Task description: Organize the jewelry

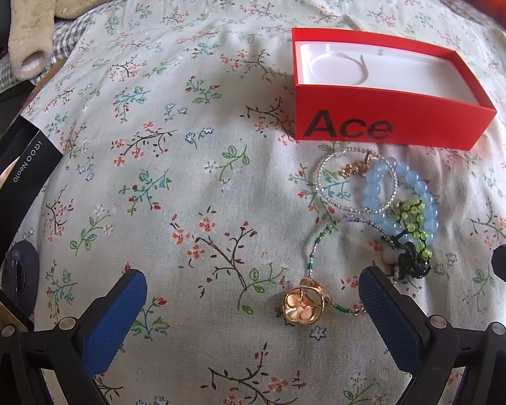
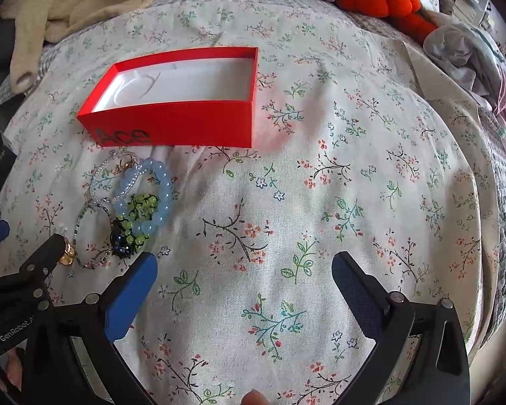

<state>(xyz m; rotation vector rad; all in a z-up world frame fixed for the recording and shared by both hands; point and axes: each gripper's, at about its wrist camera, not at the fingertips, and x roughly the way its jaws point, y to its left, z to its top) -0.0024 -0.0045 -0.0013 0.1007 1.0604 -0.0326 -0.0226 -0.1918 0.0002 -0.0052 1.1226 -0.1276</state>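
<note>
Left hand-held gripper (image 1: 253,307): jaws wide, empty, gold pendant (image 1: 303,305) between fingers. Right hand-held gripper (image 2: 244,290): jaws wide, empty, over floral bed cover (image 2: 320,202). Bracelet pile (image 2: 135,202) at 10 o'clock; red box (image 2: 175,125) at 11, open.
</note>
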